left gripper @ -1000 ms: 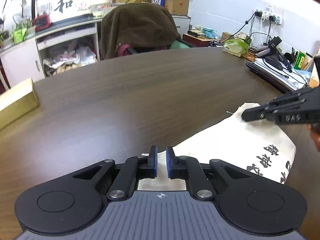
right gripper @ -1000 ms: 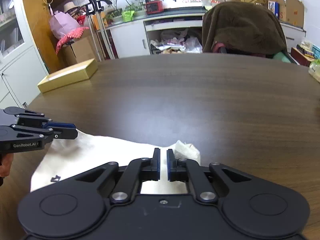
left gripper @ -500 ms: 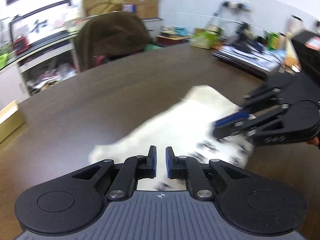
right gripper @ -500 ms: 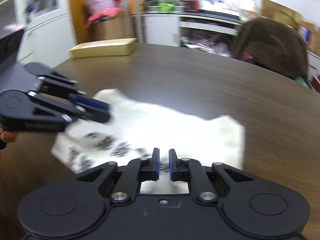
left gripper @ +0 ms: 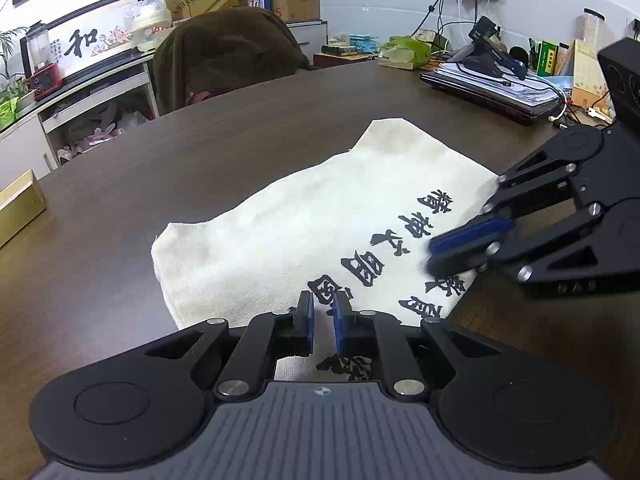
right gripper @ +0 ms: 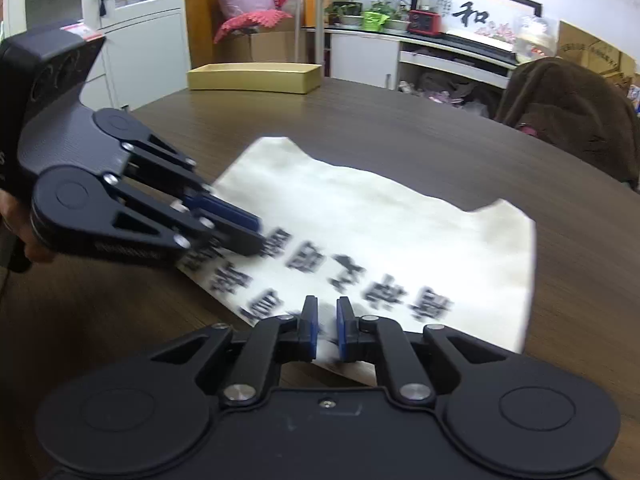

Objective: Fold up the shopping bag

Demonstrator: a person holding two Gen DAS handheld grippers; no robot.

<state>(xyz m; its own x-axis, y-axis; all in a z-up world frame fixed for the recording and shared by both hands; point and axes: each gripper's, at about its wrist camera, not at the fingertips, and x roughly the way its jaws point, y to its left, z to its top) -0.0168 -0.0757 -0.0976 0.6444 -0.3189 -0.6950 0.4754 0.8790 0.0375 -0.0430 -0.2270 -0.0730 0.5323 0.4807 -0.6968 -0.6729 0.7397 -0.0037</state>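
Cream canvas, printed with black characters: the shopping bag point(left gripper: 304, 224) lies flat on the dark wooden table point(left gripper: 200, 148), filling the middle of the left wrist view and the centre of the right wrist view, already doubled over by the look of its thick near edge. Both claws sit at that near edge. The left claw point(left gripper: 322, 316) has its blue pads close together with a narrow gap, the cloth running beneath them; whether it pinches the cloth I cannot tell. The right claw point(right gripper: 327, 326) looks the same, pads nearly together over the printed edge, grip unclear. In the left wrist view the right claw also shows at the right of the frame, tips low over the lettering.

My guess is one fold is down and the next is about to start. That would call for a firm pinch on both near corners, then lifting them evenly so the cloth does not skew or bunch.

The table is otherwise mostly bare: a gold box point(right gripper: 256, 76) at upper left in the right wrist view, a stack of papers point(left gripper: 496, 88) and cables at upper right in the left wrist view. Behind stand a chair draped in brown cloth point(left gripper: 228, 52), white shelves and cardboard boxes
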